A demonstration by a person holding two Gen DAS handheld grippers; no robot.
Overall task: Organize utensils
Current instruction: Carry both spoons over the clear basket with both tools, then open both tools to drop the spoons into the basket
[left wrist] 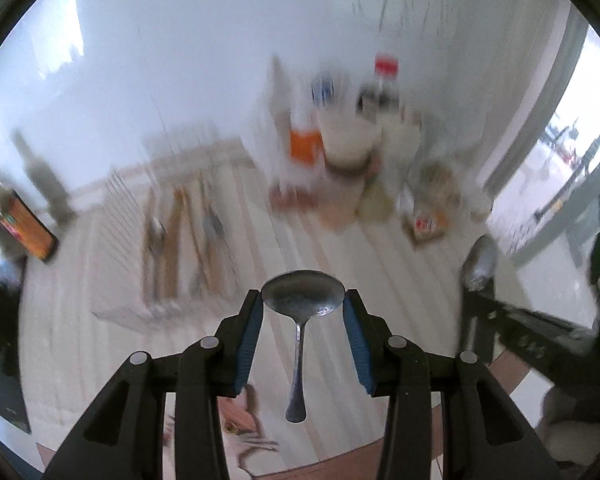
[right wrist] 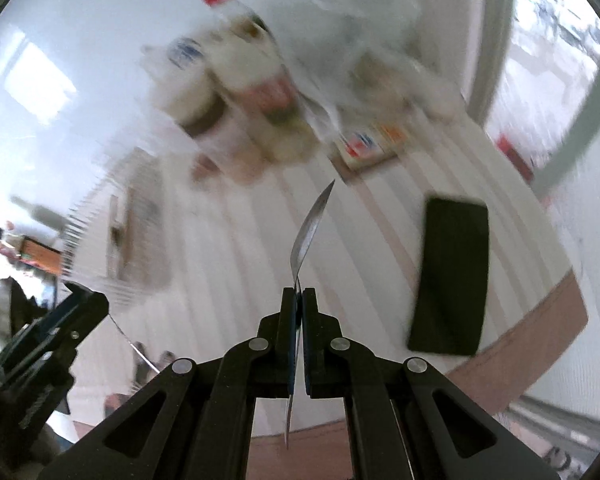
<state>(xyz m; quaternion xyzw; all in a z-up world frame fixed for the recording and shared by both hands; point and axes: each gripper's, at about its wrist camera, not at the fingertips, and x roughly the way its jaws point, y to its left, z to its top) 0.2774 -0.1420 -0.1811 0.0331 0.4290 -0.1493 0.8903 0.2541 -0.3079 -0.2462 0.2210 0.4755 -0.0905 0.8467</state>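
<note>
Utensil tray [left wrist: 120,248] left on table [left wrist: 320,248]; bottles [left wrist: 380,120] behind.

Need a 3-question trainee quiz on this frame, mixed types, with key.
1. True or false: the left hand-held gripper grips its spoon by the handle.
2. The right hand-held gripper is: A) open and empty B) shut on a spoon C) shut on a fork
3. Fill in: the flat black object lies on the striped ____.

Key: 1 false, it holds the bowl; the handle hangs down. 2 B. 3 table.
</note>
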